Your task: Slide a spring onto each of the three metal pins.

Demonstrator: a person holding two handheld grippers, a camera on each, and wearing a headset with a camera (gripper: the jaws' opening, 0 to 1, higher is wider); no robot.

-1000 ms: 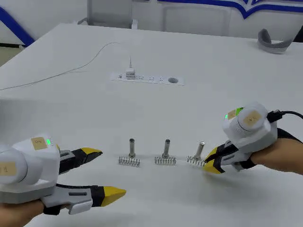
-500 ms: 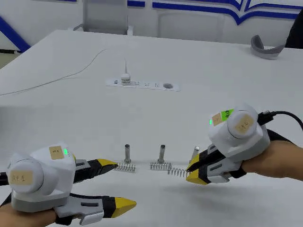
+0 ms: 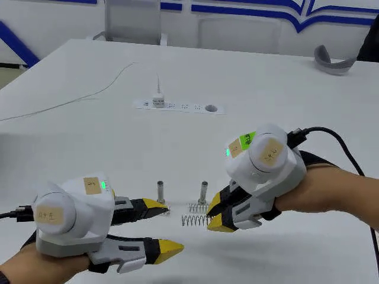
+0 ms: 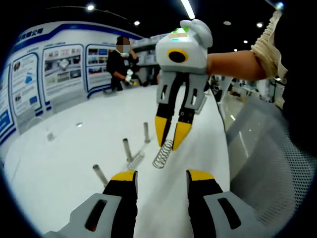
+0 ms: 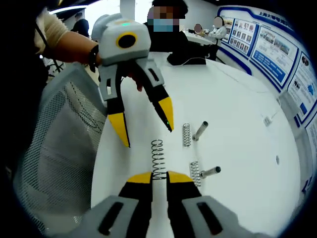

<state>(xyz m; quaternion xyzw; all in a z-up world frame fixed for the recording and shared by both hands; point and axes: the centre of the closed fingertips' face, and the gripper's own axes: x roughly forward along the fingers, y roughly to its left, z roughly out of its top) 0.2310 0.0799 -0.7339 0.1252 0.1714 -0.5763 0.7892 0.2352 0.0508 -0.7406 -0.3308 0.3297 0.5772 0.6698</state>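
My right gripper (image 3: 216, 214) is shut on one end of a small steel spring (image 3: 195, 220), holding it level just above the white table (image 3: 89, 136). Two upright metal pins (image 3: 160, 190) (image 3: 204, 190) stand behind it; the third is hidden behind that gripper in the head view. A loose spring (image 3: 198, 207) lies at the middle pin's foot. My left gripper (image 3: 166, 228) is open at the near left, its fingertips pointing at the held spring. In the right gripper view the spring (image 5: 158, 158) sticks out from the shut jaws toward the left gripper (image 5: 146, 124). The left gripper view has three pins, the nearest (image 4: 100, 174).
A white power strip (image 3: 177, 107) with a plug and a thin cable lies mid-table. A grey curved object (image 3: 334, 59) rests at the far right edge. A mesh chair (image 5: 59, 148) stands at the table's near side. People stand in the background.
My right gripper has lifted the rightmost spring off the table and carried it left, toward the left gripper. The left gripper has edged right, staying open.
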